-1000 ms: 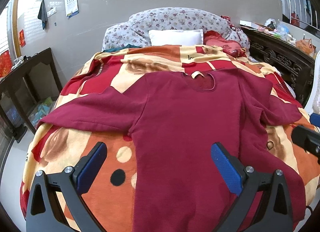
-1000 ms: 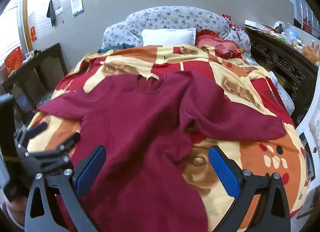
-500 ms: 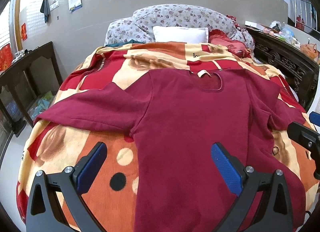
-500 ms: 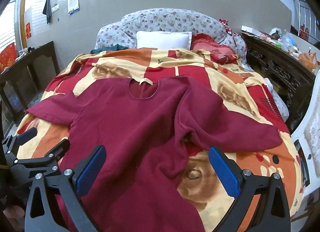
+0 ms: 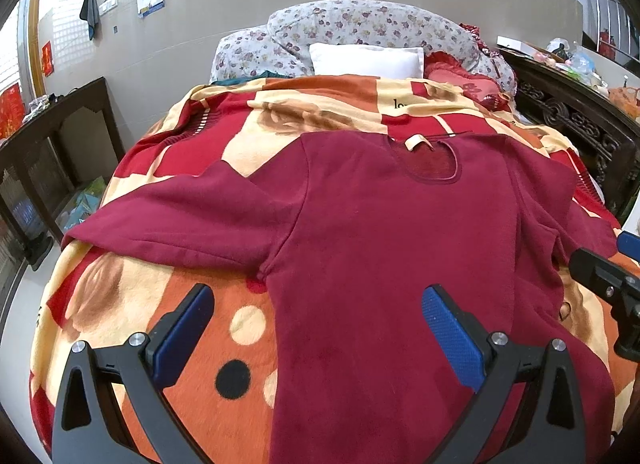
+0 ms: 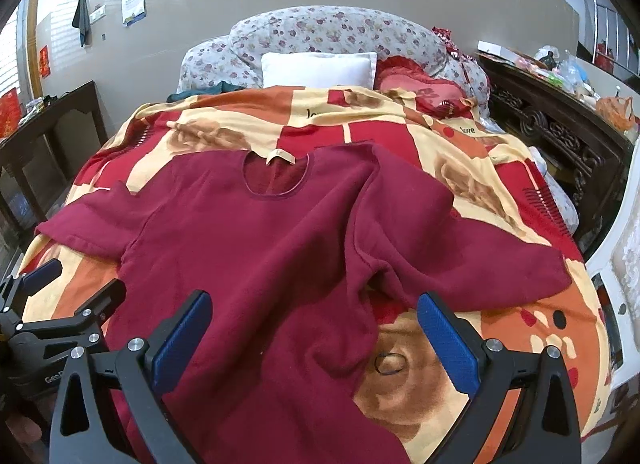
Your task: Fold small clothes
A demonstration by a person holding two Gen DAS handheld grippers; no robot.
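A dark red long-sleeved top (image 5: 380,240) lies spread face up on the bed's patterned blanket (image 5: 120,296), neck hole toward the pillows. It also shows in the right wrist view (image 6: 256,248). Its left sleeve (image 5: 180,220) lies straight out; its right sleeve (image 6: 472,260) is bunched at the armpit. My left gripper (image 5: 318,328) is open and empty above the top's lower left part. My right gripper (image 6: 314,332) is open and empty above its lower right part. Each gripper shows at the edge of the other's view.
A white pillow (image 5: 366,60) and floral bedding (image 5: 360,24) lie at the head of the bed. A dark wooden table (image 5: 44,136) stands to the left, a carved dark cabinet (image 6: 560,132) with clutter to the right. A small black ring (image 6: 388,364) lies on the blanket.
Both grippers have drawn back and risen a little, so the top sits lower and further in view. Both stay open. The top has not moved.
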